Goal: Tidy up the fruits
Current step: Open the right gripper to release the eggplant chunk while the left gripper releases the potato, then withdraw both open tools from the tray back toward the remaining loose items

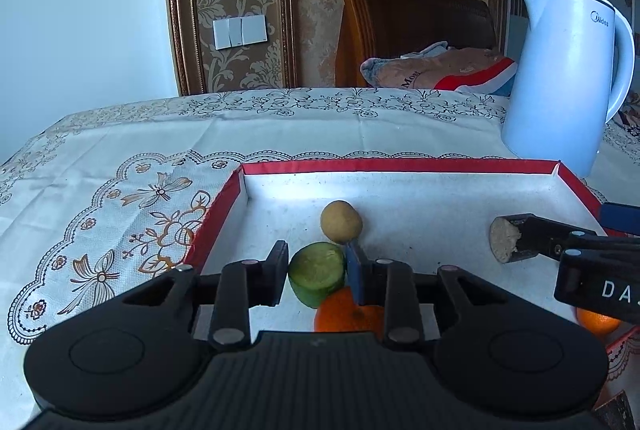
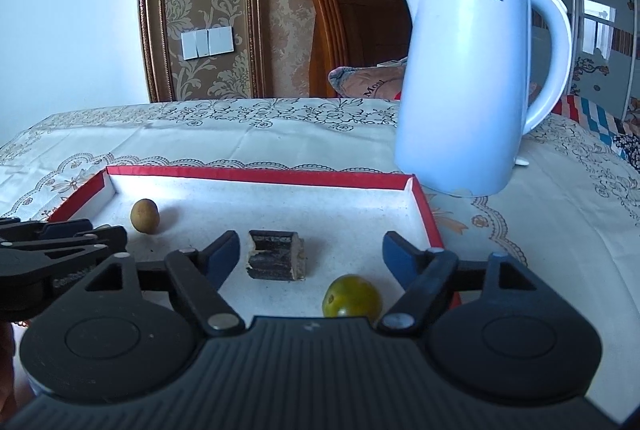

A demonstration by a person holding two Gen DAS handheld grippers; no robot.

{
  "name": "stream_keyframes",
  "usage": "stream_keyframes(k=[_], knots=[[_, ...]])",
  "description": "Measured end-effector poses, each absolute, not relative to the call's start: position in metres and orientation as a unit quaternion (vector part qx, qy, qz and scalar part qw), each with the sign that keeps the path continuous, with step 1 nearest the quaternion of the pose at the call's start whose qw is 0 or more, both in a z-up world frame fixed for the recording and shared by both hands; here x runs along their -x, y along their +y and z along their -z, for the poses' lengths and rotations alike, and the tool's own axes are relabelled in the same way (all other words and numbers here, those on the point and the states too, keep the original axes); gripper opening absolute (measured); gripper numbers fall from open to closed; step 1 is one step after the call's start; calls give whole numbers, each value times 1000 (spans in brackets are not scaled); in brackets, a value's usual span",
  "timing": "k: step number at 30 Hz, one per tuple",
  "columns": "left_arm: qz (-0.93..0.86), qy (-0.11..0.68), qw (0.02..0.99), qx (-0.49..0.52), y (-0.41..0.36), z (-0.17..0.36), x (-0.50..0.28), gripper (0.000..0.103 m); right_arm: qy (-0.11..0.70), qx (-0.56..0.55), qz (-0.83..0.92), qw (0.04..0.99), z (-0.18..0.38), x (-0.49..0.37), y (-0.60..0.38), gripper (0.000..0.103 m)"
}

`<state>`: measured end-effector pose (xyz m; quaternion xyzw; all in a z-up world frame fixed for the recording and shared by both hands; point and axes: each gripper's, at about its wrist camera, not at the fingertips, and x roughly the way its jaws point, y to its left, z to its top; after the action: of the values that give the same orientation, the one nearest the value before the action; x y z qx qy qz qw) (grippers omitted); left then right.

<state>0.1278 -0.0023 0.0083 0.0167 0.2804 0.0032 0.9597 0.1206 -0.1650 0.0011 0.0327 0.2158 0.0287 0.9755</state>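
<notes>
Your left hand-held gripper (image 1: 317,276) is clamped on a green cut cucumber piece (image 1: 316,278), both pads pressing its sides, just above the white floor of the red-rimmed tray (image 1: 400,165). Just beyond it lies a small tan round fruit (image 1: 341,222), and an orange (image 1: 348,316) sits right under the near side of the cucumber piece. Your right hand-held gripper (image 2: 310,258) stands wide, with a dark-skinned cut chunk (image 2: 275,260) lying on the tray floor between its blue pads (image 2: 394,256) and touched by neither. A green-yellow round fruit (image 2: 351,297) rests near its right finger, close to the tray's near right side. Beyond the tray's far right corner a white kettle (image 2: 464,81) stands upright on the worktop's patterned cloth (image 2: 248,133). A second orange (image 1: 598,322) shows at the right, below the right gripper's body.
</notes>
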Motion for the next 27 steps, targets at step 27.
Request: stream_keyframes(k=[27], knots=[[-14, 252, 967, -16, 5, -14, -97, 70, 215, -62, -13, 975, 6, -113, -178, 103]])
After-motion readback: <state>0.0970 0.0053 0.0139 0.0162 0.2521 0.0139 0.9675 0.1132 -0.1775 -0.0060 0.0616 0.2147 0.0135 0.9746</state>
